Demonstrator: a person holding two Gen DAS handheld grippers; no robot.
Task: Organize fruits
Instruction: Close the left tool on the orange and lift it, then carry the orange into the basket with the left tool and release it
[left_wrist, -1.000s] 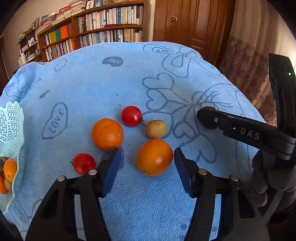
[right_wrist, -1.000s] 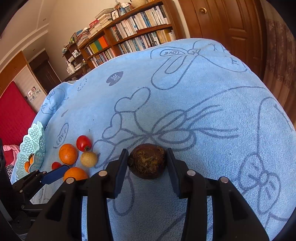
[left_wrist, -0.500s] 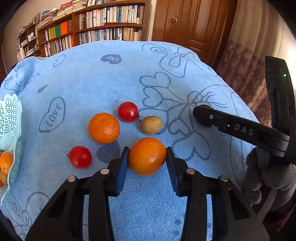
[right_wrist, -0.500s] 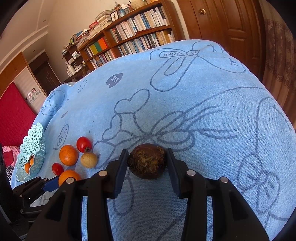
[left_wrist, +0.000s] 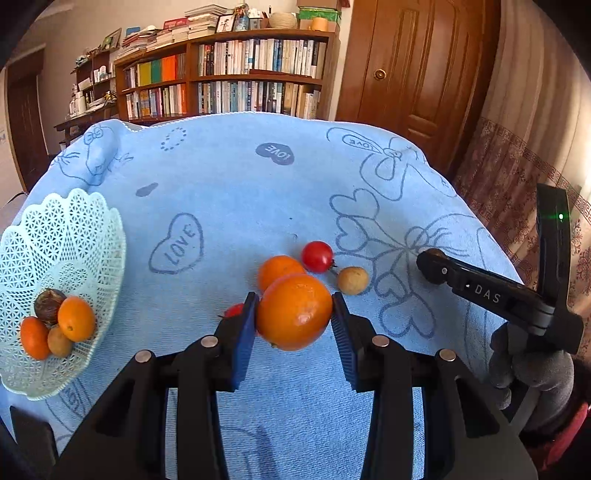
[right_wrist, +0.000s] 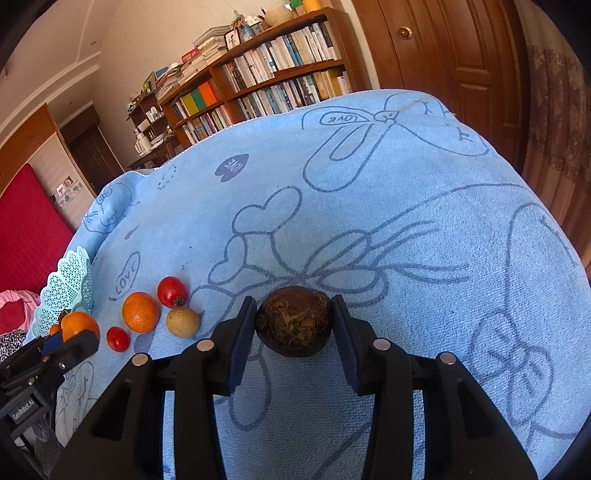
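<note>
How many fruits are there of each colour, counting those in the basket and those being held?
Orange fruit: 4
Red fruit: 2
Tan fruit: 2
Dark brown fruit: 2
Total: 10

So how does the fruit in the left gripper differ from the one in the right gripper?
The left gripper holds an orange: smooth, glossy, bright. The right gripper holds a brown fruit: dark, dull, with a rough, fibrous patch. The orange fills more of the gap between its fingers than the brown fruit does. Both are roundish and clamped from two sides above the blue cloth.
</note>
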